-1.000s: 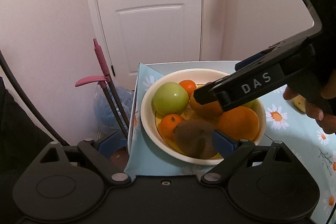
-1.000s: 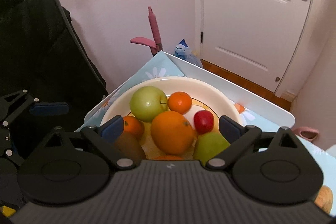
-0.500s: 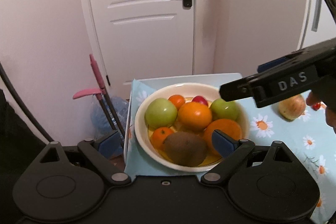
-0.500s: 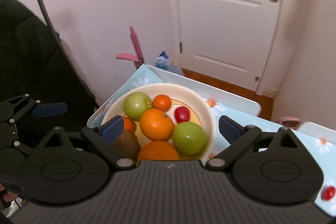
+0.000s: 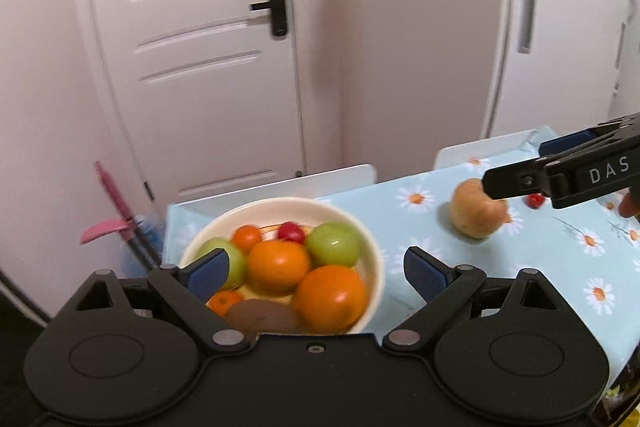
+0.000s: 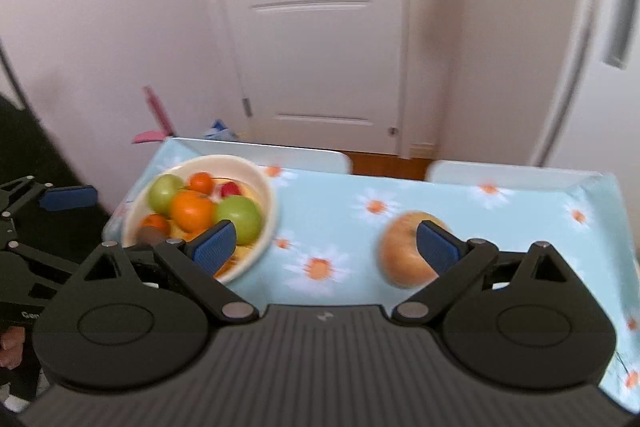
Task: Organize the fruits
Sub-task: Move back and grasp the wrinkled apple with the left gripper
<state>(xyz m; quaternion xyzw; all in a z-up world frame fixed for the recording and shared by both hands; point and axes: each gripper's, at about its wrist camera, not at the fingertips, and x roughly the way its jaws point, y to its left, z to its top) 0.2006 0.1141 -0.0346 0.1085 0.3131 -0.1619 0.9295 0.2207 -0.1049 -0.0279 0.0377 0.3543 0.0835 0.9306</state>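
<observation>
A cream bowl [image 5: 374,247] [image 6: 269,195] at the table's left end holds two green apples, oranges, a kiwi and a small red fruit. My left gripper [image 5: 316,271] is open just in front of the bowl, holding nothing. A yellow-brown apple [image 5: 474,215] [image 6: 402,253] lies on the daisy tablecloth [image 5: 560,267] to the bowl's right. A small red fruit [image 5: 535,200] sits beyond it. My right gripper [image 6: 325,247] is open and empty, its right finger overlapping the apple. In the left wrist view the right gripper [image 5: 513,165] reaches in from the right above the apple.
Two white chair backs [image 5: 332,175] [image 6: 512,173] line the table's far edge. A pink-handled tool [image 5: 116,215] leans by the wall at the left, near a white door [image 5: 208,67]. A dark shape stands at the left of the right wrist view.
My right gripper has left the bowl and swung right to the yellow-brown apple. The left gripper has drawn back and turned right, so more of the table shows.
</observation>
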